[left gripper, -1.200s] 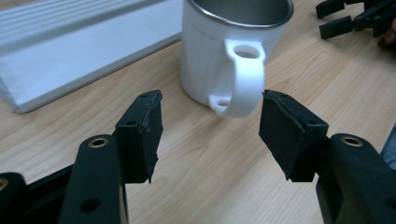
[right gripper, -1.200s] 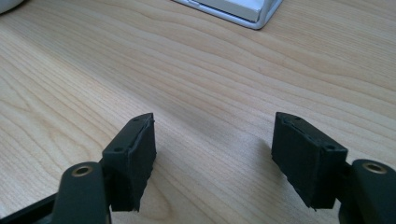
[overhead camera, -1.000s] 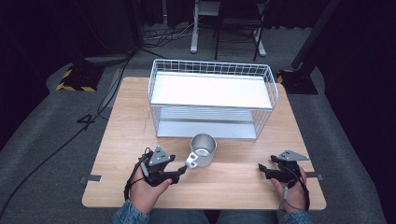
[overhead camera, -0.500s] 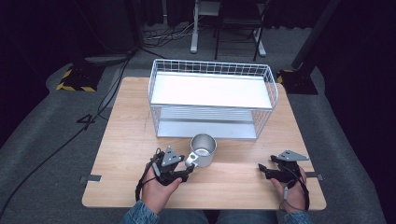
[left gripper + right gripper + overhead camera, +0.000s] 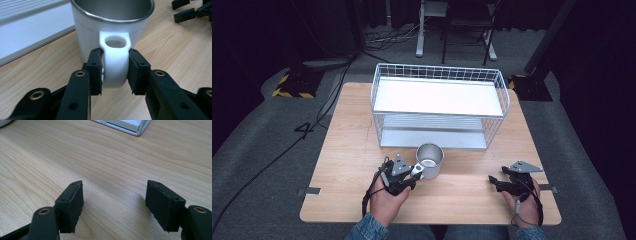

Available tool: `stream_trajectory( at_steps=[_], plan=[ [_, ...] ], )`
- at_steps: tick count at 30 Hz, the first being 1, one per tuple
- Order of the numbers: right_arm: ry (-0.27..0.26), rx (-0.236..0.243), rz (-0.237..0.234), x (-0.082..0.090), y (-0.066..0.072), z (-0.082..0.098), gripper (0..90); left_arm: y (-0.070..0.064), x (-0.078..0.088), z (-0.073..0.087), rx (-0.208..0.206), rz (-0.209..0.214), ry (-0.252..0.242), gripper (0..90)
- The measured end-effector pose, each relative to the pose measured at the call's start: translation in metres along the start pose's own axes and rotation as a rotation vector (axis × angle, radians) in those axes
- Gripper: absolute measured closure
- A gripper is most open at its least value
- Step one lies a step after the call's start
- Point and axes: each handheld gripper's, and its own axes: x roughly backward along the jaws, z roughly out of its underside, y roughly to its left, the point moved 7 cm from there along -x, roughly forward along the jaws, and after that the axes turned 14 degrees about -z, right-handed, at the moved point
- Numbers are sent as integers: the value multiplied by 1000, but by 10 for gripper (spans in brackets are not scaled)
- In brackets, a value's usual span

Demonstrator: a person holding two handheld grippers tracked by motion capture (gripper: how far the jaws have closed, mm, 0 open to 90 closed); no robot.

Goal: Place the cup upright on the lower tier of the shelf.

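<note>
Left gripper [image 5: 114,72]: its jaws have just been closing and now stand narrow, one pad on each side of the white handle [image 5: 115,62] of the mug [image 5: 112,22]. Both pads press against the handle's flanks in the left gripper view. In the high view the left gripper [image 5: 412,176] lies low over the table, held by the left hand [image 5: 387,200], and points right and slightly away from the person toward the mug [image 5: 430,160].

Mug: upright on the table [image 5: 347,150], metal rim uppermost, handle turned toward the left gripper. It stands just in front of the rack [image 5: 439,105], near the middle of the rack's front edge, apart from the wire.

Right gripper [image 5: 115,202]: jaws spread wide, nothing between the pads, bare wood beneath them. In the high view the right gripper [image 5: 494,181] sits near the table's right front corner, held by the right hand [image 5: 524,205], well apart from the mug.

Rack: white wire frame with two flat white shelves, standing on the far half of the table. A corner of its lower shelf [image 5: 125,125] shows at the top of the right gripper view.

Table: light wood, square, on a grey floor [image 5: 257,150].
</note>
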Motion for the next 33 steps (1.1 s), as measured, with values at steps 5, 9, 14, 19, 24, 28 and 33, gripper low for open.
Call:
stream_trajectory(
  at_steps=[5,9,14,19,24,28,33],
  plan=[
    [0,0,0,0,0,0,308,0,0,0,-30,-9,-3,711],
    [0,0,0,0,0,0,308,0,0,0,-34,-15,-10,713],
    [0,-1,0,0,0,0,309,2,3,0,-39,-23,-20,715],
    [0,1,-1,0,0,0,311,6,6,-1,-50,-26,-26,716],
    [0,0,-1,0,0,0,313,9,11,-8,-36,-20,-49,716],
    [-1,0,-1,0,0,0,314,16,16,-16,-27,-20,-71,716],
    [-1,1,-2,0,0,0,315,26,18,-26,9,-27,-94,715]
  ],
)
